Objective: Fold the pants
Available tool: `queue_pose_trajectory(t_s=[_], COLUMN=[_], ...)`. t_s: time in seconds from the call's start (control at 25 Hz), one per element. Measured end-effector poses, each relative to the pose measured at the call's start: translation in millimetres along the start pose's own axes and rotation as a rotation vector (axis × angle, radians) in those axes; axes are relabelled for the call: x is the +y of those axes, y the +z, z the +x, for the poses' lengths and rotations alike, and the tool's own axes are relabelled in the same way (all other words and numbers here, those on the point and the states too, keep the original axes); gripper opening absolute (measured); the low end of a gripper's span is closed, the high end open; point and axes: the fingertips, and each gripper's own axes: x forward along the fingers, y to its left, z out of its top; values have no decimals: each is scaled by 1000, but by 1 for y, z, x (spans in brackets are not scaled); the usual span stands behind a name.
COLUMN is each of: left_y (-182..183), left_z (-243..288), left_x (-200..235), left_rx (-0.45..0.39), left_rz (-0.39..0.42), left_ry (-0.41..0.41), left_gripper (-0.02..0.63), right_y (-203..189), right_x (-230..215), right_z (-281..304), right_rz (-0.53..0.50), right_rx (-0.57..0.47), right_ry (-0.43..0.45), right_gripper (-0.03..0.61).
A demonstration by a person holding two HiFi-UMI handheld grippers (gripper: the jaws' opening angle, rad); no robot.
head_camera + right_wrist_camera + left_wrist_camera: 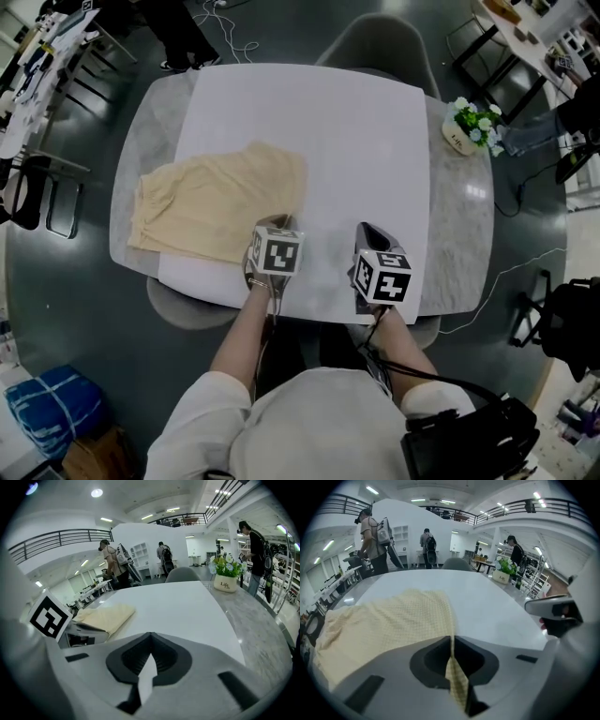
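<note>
Beige pants (220, 206) lie spread on the left half of a white sheet (366, 141) that covers the marble table (461, 225). My left gripper (281, 223) is at the pants' near right corner, shut on the fabric. In the left gripper view a strip of beige cloth (454, 672) runs through the closed left gripper (452, 641), and the rest of the pants (389, 620) stretches away to the left. My right gripper (367, 231) hovers over bare sheet right of the pants. In its own view the right gripper (151, 639) has its jaws together, with only white showing beneath them.
A small potted plant (467, 127) stands at the table's far right edge. A grey chair (375, 42) sits beyond the table and another (187, 305) at the near left. Several people stand far off in the hall. Cables trail over the floor on the right.
</note>
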Motion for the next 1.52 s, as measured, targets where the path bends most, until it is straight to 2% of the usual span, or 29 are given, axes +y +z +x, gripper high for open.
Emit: queue_pose_trajectory(t_s=[0.24, 0.4, 0.72, 1.04, 1.12, 1.2, 1.24, 1.28, 1.4, 1.52], left_y=[19, 23, 24, 2, -4, -13, -20, -27, -46, -59], left_z=[-36, -70, -138, -189, -196, -201, -203, -204, -203, -196], left_x=[27, 63, 173, 304, 343, 384, 402, 415, 433, 429], left_rx=[-49, -80, -144, -174, -188, -212, -228, -245, -273, -258], left_rz=[-70, -140, -177, -240, -277, -325, -354, -386, -457, -461], left_ry=[-25, -67, 3, 125, 188, 293, 337, 361, 369, 378], left_gripper=[27, 26, 26, 26, 26, 29, 52, 114, 124, 124], right_y=[27, 40, 77, 85, 81, 73, 68, 62, 43, 35], right_x=[27, 67, 172, 269, 280, 286, 288, 291, 296, 295], right_z=[-4, -2, 13, 49, 59, 67, 71, 75, 91, 99], right_rz=[-14, -33, -67, -135, -150, -163, -170, -177, -195, -199], right_rx=[-36, -54, -101, -84, -63, -36, -22, -8, 31, 50], right_ry=[10, 21, 69, 132, 138, 140, 141, 141, 141, 144], right_gripper=[-8, -8, -8, -8, -8, -8, -8, -8, -8, -8])
